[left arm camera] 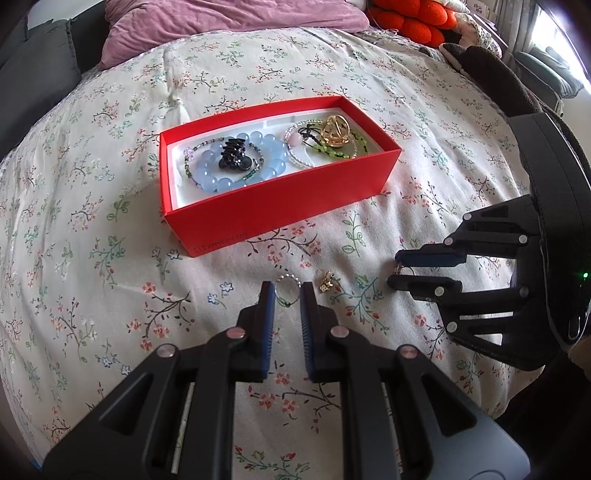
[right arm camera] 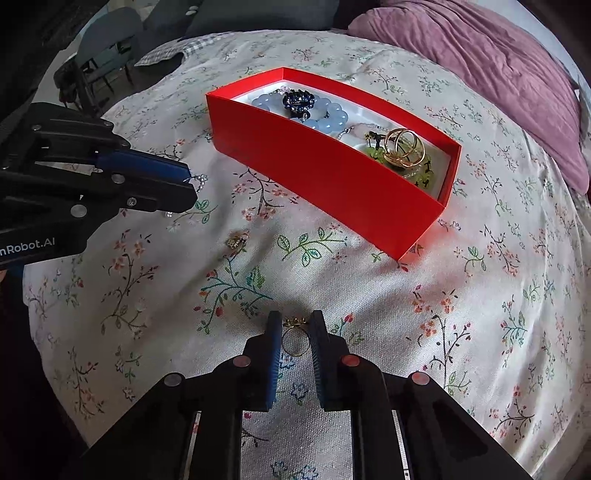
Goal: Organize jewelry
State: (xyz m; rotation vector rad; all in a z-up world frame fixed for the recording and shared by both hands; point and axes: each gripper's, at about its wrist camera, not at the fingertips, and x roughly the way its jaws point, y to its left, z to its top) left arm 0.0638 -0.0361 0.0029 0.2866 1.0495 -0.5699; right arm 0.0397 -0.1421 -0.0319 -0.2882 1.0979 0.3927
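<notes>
A red box (left arm camera: pixel 280 206) on the floral bedspread holds a blue bead bracelet (left arm camera: pixel 275 168), a black clip (left arm camera: pixel 232 155), a gold openwork piece (left arm camera: pixel 334 131) and green beads. My left gripper (left arm camera: pixel 287 291) is shut on a small silver beaded ring (left arm camera: pixel 287 290) at the bedspread. My right gripper (right arm camera: pixel 294 332) is shut on a gold ring (right arm camera: pixel 294 341); it also shows in the left wrist view (left arm camera: pixel 395 267). A small gold charm (left arm camera: pixel 325 282) lies loose between the grippers, also in the right wrist view (right arm camera: pixel 235 242).
A purple pillow (left arm camera: pixel 229 22) lies at the bed's far end, with orange cushions (left arm camera: pixel 410 18) beside it. A dark chair (right arm camera: pixel 107 55) stands past the bed's edge. The box (right arm camera: pixel 332 173) sits mid-bed.
</notes>
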